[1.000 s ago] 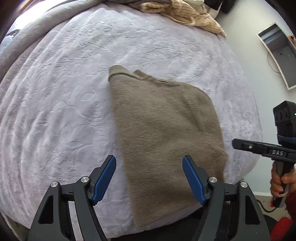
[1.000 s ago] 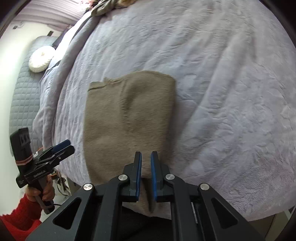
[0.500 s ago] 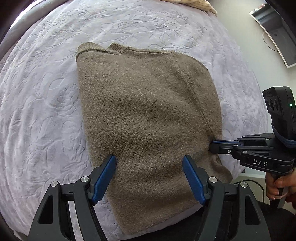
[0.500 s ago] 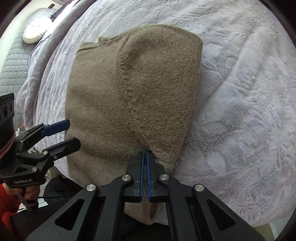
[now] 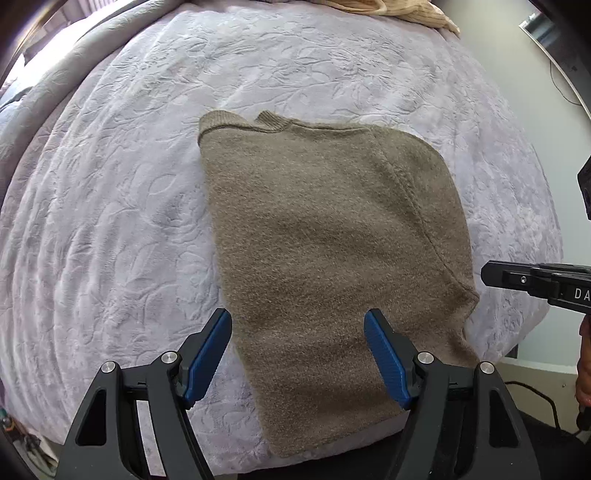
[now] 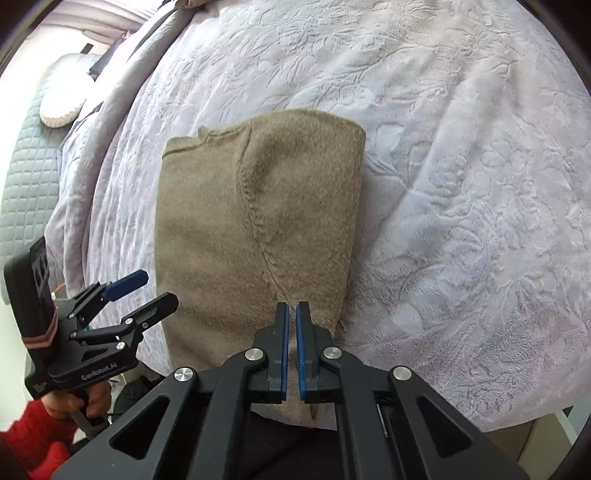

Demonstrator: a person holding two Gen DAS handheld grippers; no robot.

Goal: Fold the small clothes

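Observation:
A brown knitted sweater [image 5: 325, 258] lies folded flat on the lilac bedspread [image 5: 110, 221], its near end hanging over the bed's edge. It also shows in the right wrist view [image 6: 255, 229]. My left gripper [image 5: 297, 332] is open and empty, held above the sweater's near left part. My right gripper [image 6: 291, 317] has its jaws nearly together with a thin gap and nothing between them, just above the sweater's near right edge. In the left wrist view the right gripper [image 5: 491, 273] is off the sweater's right edge.
A beige striped garment [image 5: 406, 11] lies at the far end of the bed. A grey quilted headboard [image 6: 26, 177] and a white round cushion [image 6: 61, 103] are at the left. A white wall [image 5: 546, 122] is beyond the bed's right edge.
Both grippers have pulled back from the sweater. The right gripper, shut at the sweater's right edge half a second ago, has parted slightly and moved off it.

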